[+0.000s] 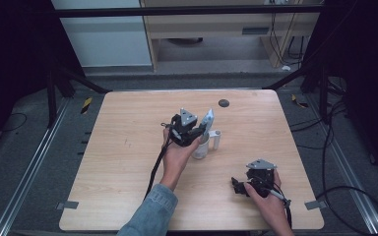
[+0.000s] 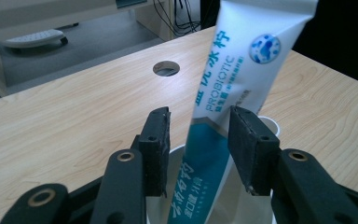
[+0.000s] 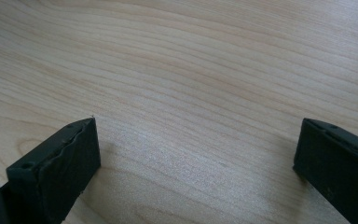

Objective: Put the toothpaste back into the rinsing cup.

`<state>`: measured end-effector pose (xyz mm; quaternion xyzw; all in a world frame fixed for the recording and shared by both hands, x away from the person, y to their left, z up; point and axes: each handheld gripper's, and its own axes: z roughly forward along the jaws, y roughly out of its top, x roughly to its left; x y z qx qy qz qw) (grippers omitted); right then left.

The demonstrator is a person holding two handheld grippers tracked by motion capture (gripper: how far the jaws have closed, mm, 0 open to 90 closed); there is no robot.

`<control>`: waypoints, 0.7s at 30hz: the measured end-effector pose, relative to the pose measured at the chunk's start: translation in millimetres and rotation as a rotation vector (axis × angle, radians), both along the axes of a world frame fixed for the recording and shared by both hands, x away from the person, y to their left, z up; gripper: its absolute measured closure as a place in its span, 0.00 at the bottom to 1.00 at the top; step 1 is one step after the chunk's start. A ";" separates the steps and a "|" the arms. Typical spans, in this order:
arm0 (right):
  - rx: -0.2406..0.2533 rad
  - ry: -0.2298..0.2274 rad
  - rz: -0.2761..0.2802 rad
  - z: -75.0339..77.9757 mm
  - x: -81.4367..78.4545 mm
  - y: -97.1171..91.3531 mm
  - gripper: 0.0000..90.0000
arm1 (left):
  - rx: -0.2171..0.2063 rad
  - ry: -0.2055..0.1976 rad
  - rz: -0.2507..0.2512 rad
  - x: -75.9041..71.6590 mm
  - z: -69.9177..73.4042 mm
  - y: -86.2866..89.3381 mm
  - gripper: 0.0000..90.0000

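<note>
A white and teal toothpaste tube stands tilted in a white cup near the middle of the table. My left gripper is open with its pads on either side of the tube just above the cup's rim; there is a gap at the left pad. In the high view the left gripper sits beside the tube and the cup, held by a hand in a denim sleeve. My right gripper rests low at the table's front right. Its jaws are open wide over bare wood.
The wooden table has a round cable hole at its far middle, also visible behind the tube. Black frame bars and cables lie on the floor around the table. A pale cabinet stands beyond the far edge.
</note>
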<state>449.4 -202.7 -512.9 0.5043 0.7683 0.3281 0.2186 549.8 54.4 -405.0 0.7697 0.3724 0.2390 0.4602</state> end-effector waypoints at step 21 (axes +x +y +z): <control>-0.001 -0.001 0.001 0.0 0.0 -0.1 0.01 | -0.021 0.009 -0.084 -21.1 12.4 8.9 0.29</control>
